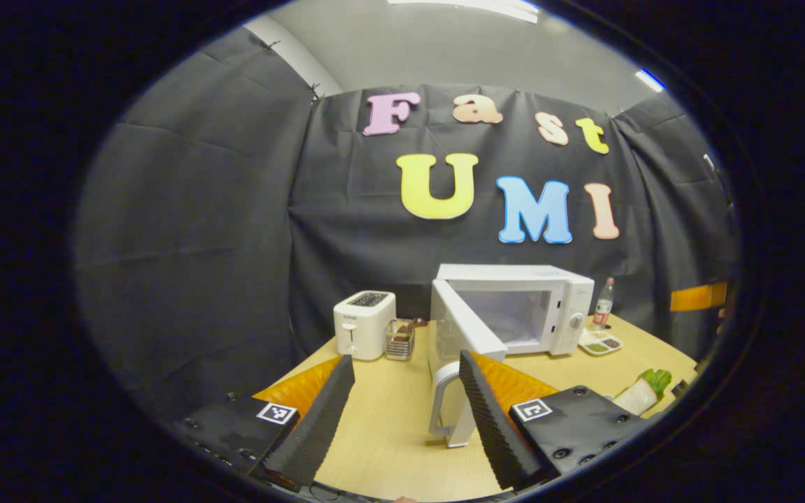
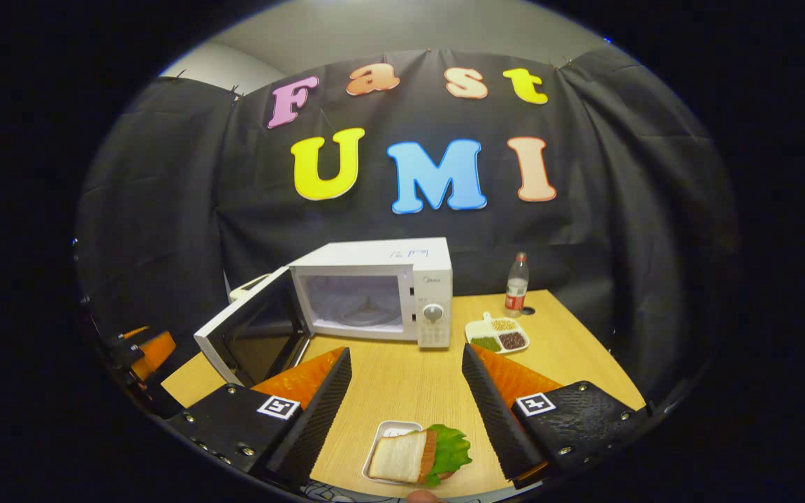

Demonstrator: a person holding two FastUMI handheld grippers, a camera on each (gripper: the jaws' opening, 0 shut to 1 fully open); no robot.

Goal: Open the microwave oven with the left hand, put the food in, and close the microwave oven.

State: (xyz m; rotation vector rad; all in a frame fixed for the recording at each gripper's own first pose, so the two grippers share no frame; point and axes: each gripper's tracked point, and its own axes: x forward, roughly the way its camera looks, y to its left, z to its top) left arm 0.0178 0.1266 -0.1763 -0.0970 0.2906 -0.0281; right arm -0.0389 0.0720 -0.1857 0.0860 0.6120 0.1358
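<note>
Left gripper (image 1: 406,402): fingers spread wide, nothing between them, hovering over the surface (image 1: 388,419). The door handle (image 1: 444,405) sits just beside the right-hand finger (image 1: 490,419), can't tell if they touch. Microwave door (image 1: 462,328) is swung open toward the camera, cavity exposed on the microwave (image 1: 514,307) behind it. Left of the door: a small clear container (image 1: 400,339), then a white toaster (image 1: 364,323). Right of the microwave: a divided dish (image 1: 600,342) and a bottle (image 1: 604,303). The sandwich shows at the far right edge of the surface

Right gripper (image 2: 406,402): fingers also wide apart, gripping nothing. Food, a sandwich (image 2: 416,457) with lettuce on a small white tray (image 2: 392,429), lies on the surface low between the fingers, apart from both. It is well short of the microwave, outside the cavity. Beyond it the microwave stands with its door hanging open to the left; divided dish and bottle to its right
</note>
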